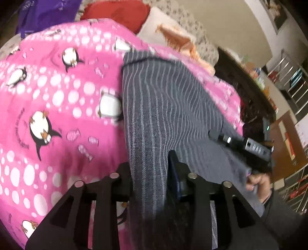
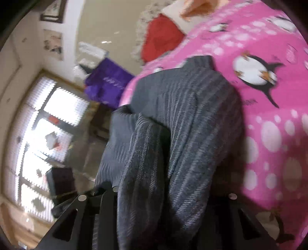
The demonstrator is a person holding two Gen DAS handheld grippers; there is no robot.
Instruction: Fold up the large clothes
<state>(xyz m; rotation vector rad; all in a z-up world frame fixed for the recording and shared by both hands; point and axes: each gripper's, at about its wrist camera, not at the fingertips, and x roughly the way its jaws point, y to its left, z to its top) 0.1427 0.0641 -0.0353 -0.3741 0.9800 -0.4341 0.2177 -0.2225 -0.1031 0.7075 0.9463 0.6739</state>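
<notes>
Currently both the left gripper (image 1: 151,173) and right gripper (image 2: 163,194) clamp the grey striped garment (image 1: 169,107) above the pink penguin blanket (image 1: 57,96); carry both edges level, keeping cloth taut, before lowering.

Daylight glares white through the window (image 2: 44,134), washing out its panes. Both views are motion-blurred, bent at the edges and dark in the corners.

The garment (image 1: 165,107) between the black left gripper's (image 1: 150,173) fingers is dark grey with thin pale stripes. Left of that gripper lies a pink blanket (image 1: 57,96), white-dotted, with black-and-white penguins. Beyond it sit a red cushion (image 1: 119,13) and a purple bag (image 1: 44,13).
</notes>
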